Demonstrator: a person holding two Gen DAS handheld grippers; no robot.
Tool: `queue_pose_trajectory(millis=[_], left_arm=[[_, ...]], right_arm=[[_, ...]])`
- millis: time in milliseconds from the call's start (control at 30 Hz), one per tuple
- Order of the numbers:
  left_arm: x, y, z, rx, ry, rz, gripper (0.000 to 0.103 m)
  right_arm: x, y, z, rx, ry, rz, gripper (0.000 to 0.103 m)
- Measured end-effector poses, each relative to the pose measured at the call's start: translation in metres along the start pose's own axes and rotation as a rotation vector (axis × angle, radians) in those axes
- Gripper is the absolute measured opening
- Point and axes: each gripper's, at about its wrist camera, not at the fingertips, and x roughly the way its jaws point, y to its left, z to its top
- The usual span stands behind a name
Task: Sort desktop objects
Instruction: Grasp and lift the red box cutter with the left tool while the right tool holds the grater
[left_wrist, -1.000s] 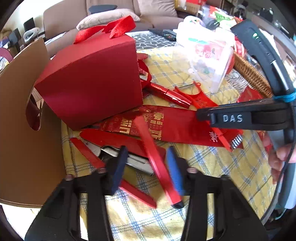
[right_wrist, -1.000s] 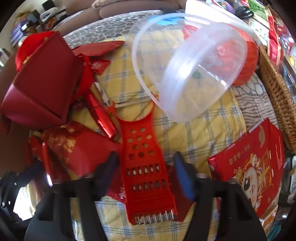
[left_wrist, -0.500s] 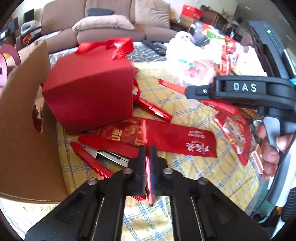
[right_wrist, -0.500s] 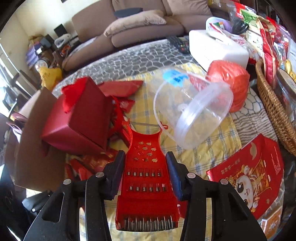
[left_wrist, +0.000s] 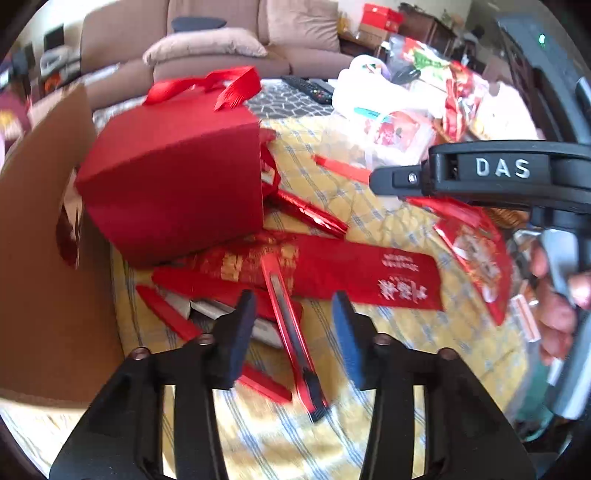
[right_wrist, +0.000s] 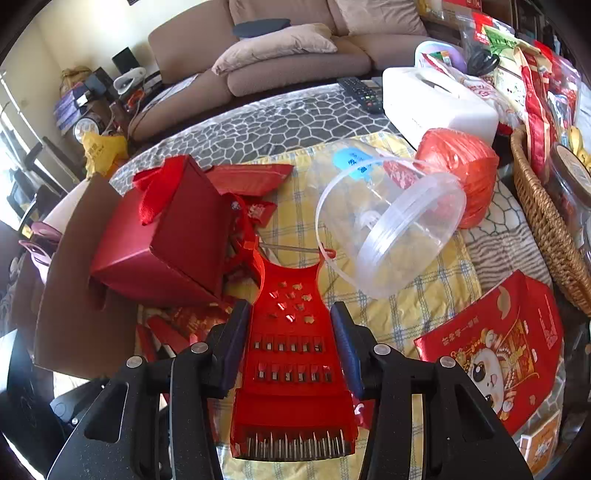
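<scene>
Crowding the opening left jaws' loose red utility knife (left_wrist: 291, 332): gift box (left_wrist: 173, 188), envelopes; right jaws grip grater (right_wrist: 291, 354).

gift box (left_wrist: 173, 184): deep red, red ribbon
utility knife (left_wrist: 291, 332): red, black tip
grater (right_wrist: 291, 354): bright red
cloth (right_wrist: 406, 306): yellow, blue-and-white checks
tub (right_wrist: 384, 225): clear, blue label
envelope (right_wrist: 495, 354): red, gold cartoon figure
basket (right_wrist: 546, 225): brown wicker

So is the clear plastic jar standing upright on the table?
No, the clear plastic jar lies tipped on its side on the yellow checked cloth, its open mouth facing the camera.
</scene>
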Motion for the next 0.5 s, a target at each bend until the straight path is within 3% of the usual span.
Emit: queue_pose_trajectory(millis=[200, 233, 300, 500], left_arm=[[0.026, -0.004, 0.007, 0.006, 0.028, 0.027, 0.046], [0.030, -0.003, 0.007, 0.004, 0.034, 0.031, 0.043], [0.036, -0.002, 0.008, 0.010, 0.026, 0.034, 0.017], [0.030, 0.007, 0.006, -0.054, 0.016, -0.039, 0.011]], right_arm=[[0.001, 0.004, -0.001, -0.019, 0.000, 0.001, 0.046], [0.001, 0.003, -0.001, -0.019, 0.001, 0.001, 0.046], [0.002, 0.002, 0.000, -0.016, 0.002, -0.001, 0.046], [-0.002, -0.001, 0.002, 0.000, -0.008, -0.003, 0.046]])
